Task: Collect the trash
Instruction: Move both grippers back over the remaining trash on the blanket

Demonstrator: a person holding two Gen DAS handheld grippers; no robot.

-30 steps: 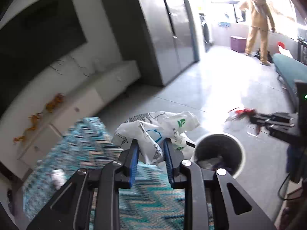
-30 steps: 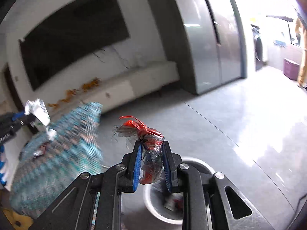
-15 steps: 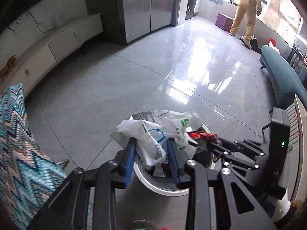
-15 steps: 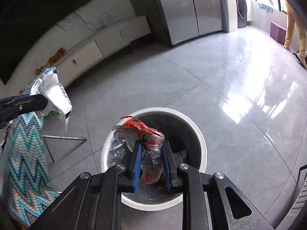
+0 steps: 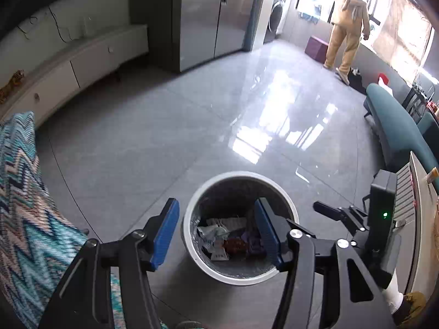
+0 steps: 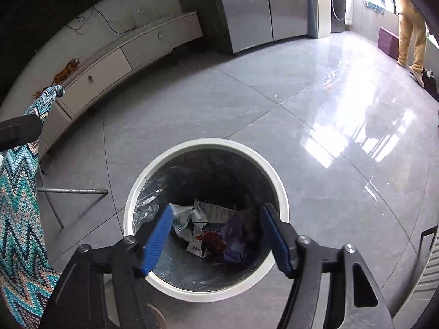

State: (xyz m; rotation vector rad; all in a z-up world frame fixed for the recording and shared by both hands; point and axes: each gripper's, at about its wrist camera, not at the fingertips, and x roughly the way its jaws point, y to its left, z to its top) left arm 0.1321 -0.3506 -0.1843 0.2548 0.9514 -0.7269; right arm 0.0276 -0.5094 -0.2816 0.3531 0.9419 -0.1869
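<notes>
A round white trash bin (image 5: 285,200) (image 6: 142,176) with a dark liner stands on the grey floor below both grippers. Inside lie a white plastic bag (image 5: 216,229) (image 6: 208,213), a red wrapper (image 5: 236,244) (image 6: 210,237) and purple trash (image 6: 233,235). My left gripper (image 5: 216,211) is open and empty above the bin's near rim. My right gripper (image 6: 216,213) is open and empty over the bin's mouth; it also shows at the right of the left wrist view (image 5: 329,211).
A chevron-patterned cloth (image 5: 24,205) (image 6: 19,205) covers a table at the left, with a metal leg (image 6: 71,191) beneath. A low white cabinet (image 5: 82,63), a steel fridge (image 5: 203,13), a teal sofa (image 5: 395,126) and a person in yellow (image 5: 348,27) are farther off.
Both grippers opened over the bin. The white bag left the left gripper and the red-tied bag left the right gripper; both now lie in the bin.
</notes>
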